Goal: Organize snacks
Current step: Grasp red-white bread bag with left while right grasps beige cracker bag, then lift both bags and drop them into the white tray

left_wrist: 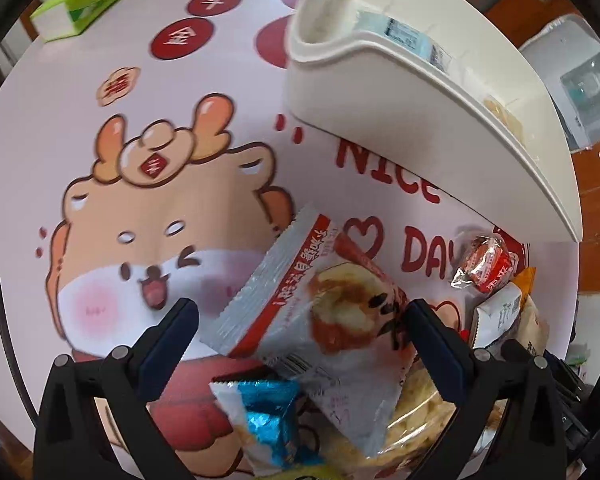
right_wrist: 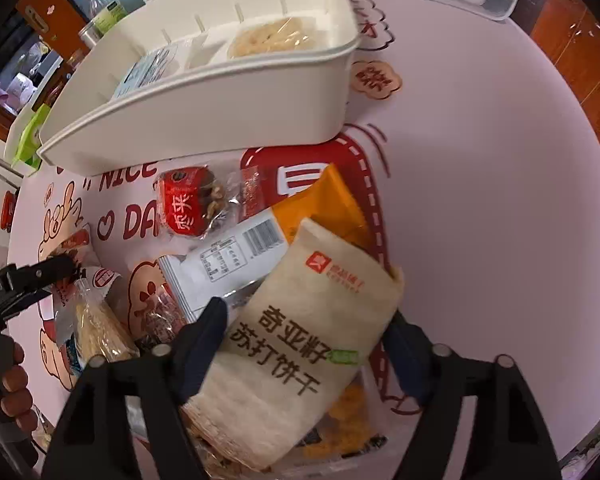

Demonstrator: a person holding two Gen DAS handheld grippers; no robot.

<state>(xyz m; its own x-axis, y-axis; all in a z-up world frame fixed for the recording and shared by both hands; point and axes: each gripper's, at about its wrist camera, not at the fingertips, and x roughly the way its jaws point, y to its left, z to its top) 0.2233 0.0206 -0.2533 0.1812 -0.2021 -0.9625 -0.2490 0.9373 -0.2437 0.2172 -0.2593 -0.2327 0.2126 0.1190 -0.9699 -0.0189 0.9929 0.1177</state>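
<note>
Right claw [right_wrist: 304,344] straddles, barely touching, a beige soda-cracker packet [right_wrist: 300,332]; left claw [left_wrist: 300,332] gapes over a silver-red packet [left_wrist: 300,300]; pink worktop [right_wrist: 480,180] reads "NICE DAY".

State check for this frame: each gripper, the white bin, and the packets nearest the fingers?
Left gripper: open, straddling the silver packet.
Right gripper: fingers around the beige cracker packet, grip unclear.
White bin: upright, partly filled.
Red candy: loose on the table.

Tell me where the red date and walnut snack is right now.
In the right wrist view the red date and walnut snack lies on the table just below the white organizer bin, upper left of the white barcode packet. The left wrist view shows it far right.
</note>
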